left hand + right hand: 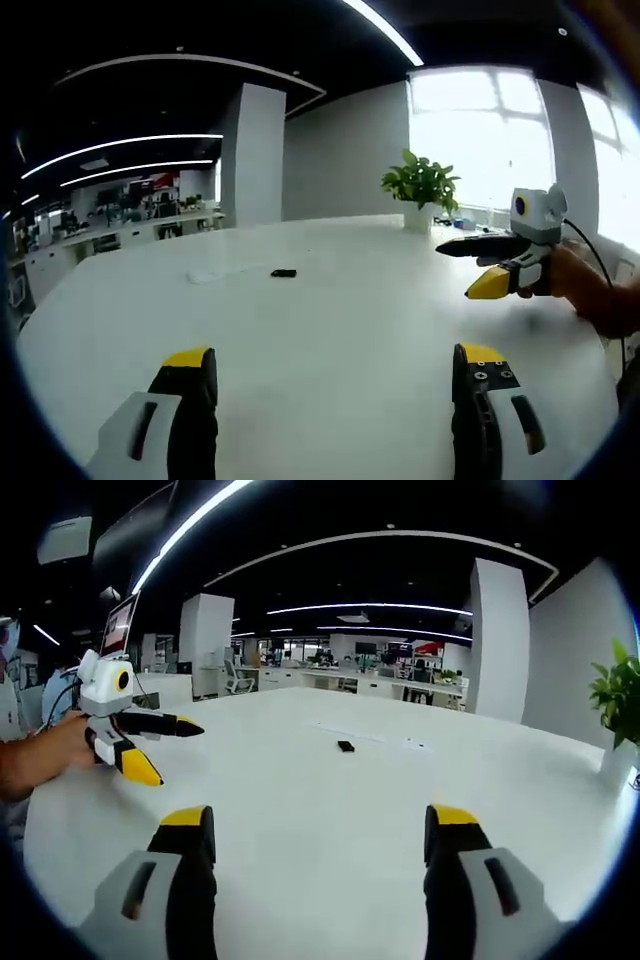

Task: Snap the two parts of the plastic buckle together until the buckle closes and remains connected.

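A: Buckle (283,272) — that small dark piece lies far out on the white tabletop (330,330), well apart from both tools. In the right gripper view it sits at (345,746), again far ahead, between the two jaws' lines of sight.

B: Is it one part or two?

A: Too small to tell. A faint pale strip (365,736) lies flat just beside it; what that is I can't make out.

B: And the left tool (335,372)?

A: Its jaws stand wide apart, yellow tips up, nothing between them. From the right gripper view the same tool appears at the left (172,748), held in a person's hand (45,750), jaws parted and empty.

B: The right tool (318,830)?

A: Likewise spread wide and holding nothing. In the left gripper view it shows at the right (462,268), gripped by a hand (585,290), above the tabletop.

B: Anything else nearby?

A: A potted plant (421,190) at the far edge by the bright window (480,140), and office desks (390,685) beyond.
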